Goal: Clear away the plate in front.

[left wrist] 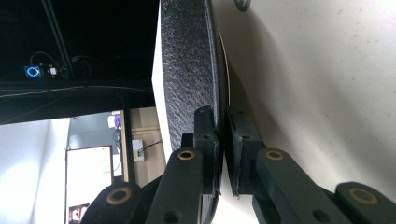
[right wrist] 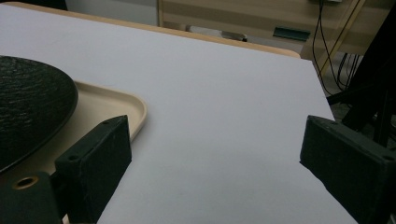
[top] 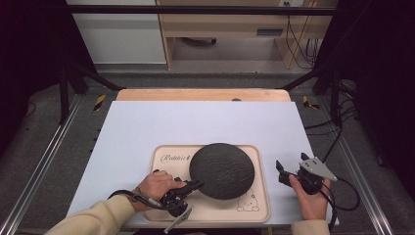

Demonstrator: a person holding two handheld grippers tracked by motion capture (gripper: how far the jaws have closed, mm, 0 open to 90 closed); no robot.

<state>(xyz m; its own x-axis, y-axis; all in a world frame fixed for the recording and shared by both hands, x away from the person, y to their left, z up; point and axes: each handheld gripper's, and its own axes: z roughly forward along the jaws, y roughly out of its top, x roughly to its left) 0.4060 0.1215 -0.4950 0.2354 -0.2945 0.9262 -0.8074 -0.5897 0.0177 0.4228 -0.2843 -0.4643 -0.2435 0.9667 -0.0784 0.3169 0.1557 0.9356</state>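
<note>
A round black textured plate [top: 222,170] hangs over a beige tray [top: 259,196] printed with a rabbit drawing and lettering. My left gripper [top: 197,184], turned on its side, is shut on the plate's near-left rim; in the left gripper view the jaws pinch the plate's edge [left wrist: 205,74] with the gripper [left wrist: 222,140] closed tight around it. My right gripper [top: 289,167] stands open to the right of the tray, over the white table top. In the right gripper view the wide-apart jaws of the gripper [right wrist: 224,163] frame bare table, with the plate [right wrist: 28,102] and the tray [right wrist: 126,109] at the left.
The white table top [top: 195,122] lies on a wooden board whose far edge shows. Black frame posts stand at both sides, and cables trail on the floor at the right. A wooden cabinet stands beyond the table.
</note>
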